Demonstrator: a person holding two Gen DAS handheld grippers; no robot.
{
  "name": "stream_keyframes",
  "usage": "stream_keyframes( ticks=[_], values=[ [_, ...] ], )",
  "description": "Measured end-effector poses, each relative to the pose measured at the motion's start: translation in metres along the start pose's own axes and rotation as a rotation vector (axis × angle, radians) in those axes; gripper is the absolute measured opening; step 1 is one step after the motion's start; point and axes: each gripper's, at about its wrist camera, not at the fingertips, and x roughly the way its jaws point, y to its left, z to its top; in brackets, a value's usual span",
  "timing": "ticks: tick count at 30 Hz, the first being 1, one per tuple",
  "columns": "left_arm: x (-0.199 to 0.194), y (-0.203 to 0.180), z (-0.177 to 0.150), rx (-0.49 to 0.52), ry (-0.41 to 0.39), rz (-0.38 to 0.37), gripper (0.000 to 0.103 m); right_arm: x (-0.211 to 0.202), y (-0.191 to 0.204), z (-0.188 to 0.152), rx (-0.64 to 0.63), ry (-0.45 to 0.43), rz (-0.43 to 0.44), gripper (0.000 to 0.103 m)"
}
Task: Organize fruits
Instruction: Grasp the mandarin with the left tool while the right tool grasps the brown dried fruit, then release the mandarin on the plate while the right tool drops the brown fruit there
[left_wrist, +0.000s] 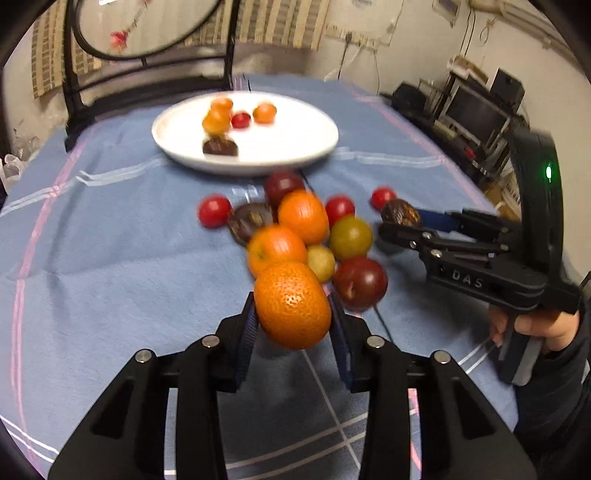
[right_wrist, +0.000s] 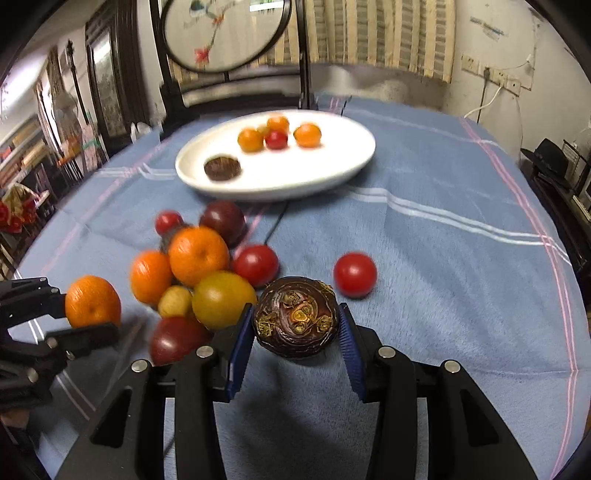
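Note:
My left gripper (left_wrist: 293, 308) is shut on a mandarin orange (left_wrist: 291, 306), held just above the blue cloth at the near end of a fruit pile (left_wrist: 306, 229). From the right wrist view the same orange (right_wrist: 92, 301) sits between the left gripper's (right_wrist: 88, 314) fingers. My right gripper (right_wrist: 295, 314) is shut on a dark brown water chestnut (right_wrist: 295, 317), to the right of the pile. The pile holds oranges, red tomatoes, dark plums and yellow-green fruits. A white plate (left_wrist: 295, 158) beyond it carries small oranges, a red tomato and another dark chestnut (left_wrist: 220, 146).
A blue cloth (right_wrist: 443, 258) with pale stripes covers the table. One red tomato (right_wrist: 355, 275) lies apart, right of the pile. A dark chair back (left_wrist: 147, 74) stands behind the plate. A thin black cable (right_wrist: 275, 225) runs over the cloth. A hand (left_wrist: 532, 326) holds the right gripper.

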Motion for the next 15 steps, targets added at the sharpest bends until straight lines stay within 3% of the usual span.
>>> stream_keyframes(
  ticks=[9, 15],
  values=[
    [-0.005, 0.022, 0.067, -0.018, -0.097, 0.043, 0.036, -0.02, 0.008, 0.036, 0.041, -0.084, 0.051, 0.045],
    [0.019, 0.041, 0.123, -0.076, -0.155, 0.11, 0.036, 0.005, 0.019, 0.083, 0.009, -0.091, 0.026, 0.045]
  ],
)
